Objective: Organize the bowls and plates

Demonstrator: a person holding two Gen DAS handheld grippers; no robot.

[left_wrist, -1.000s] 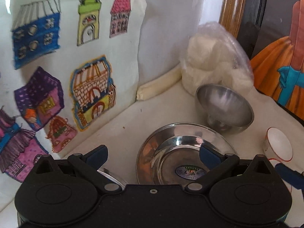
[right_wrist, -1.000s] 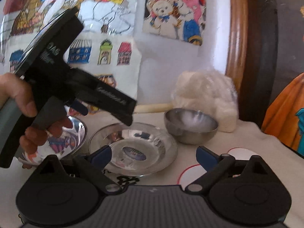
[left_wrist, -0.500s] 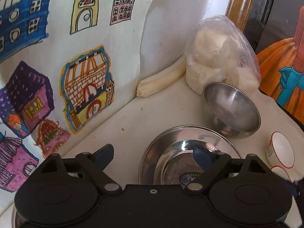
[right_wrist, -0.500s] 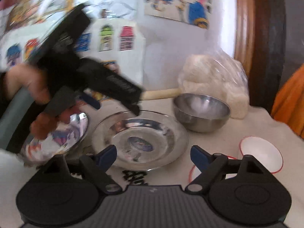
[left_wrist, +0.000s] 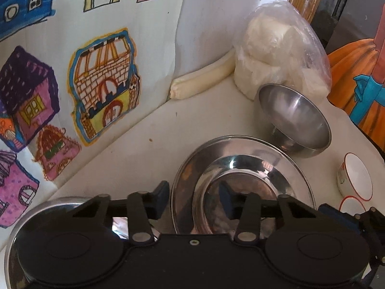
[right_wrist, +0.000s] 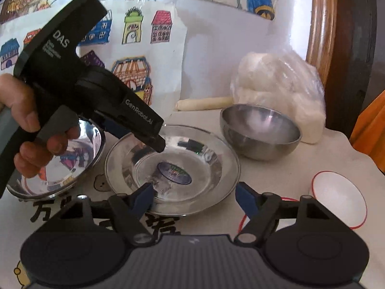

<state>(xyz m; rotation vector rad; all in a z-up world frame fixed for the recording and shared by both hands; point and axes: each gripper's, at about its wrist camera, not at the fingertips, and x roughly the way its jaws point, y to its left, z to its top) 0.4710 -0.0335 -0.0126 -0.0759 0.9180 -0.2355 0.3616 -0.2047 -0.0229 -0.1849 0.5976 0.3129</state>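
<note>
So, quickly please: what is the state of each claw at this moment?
Left claw: closing around the near rim of the steel plate, pads not yet pressing on it.
Right claw: closing, open, holding nothing; same plate's rim lies between its fingers.

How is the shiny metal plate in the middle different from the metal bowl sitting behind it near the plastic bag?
The steel plate is wide and shallow with a broad flat rim; the steel bowl is narrower, deep and rounded. The plate carries an oval sticker in its centre; the bowl's inside looks bare. The plate lies nearest the grippers; the bowl stands farther back, beside the plastic bag. Both are polished metal, empty and upright.
</note>
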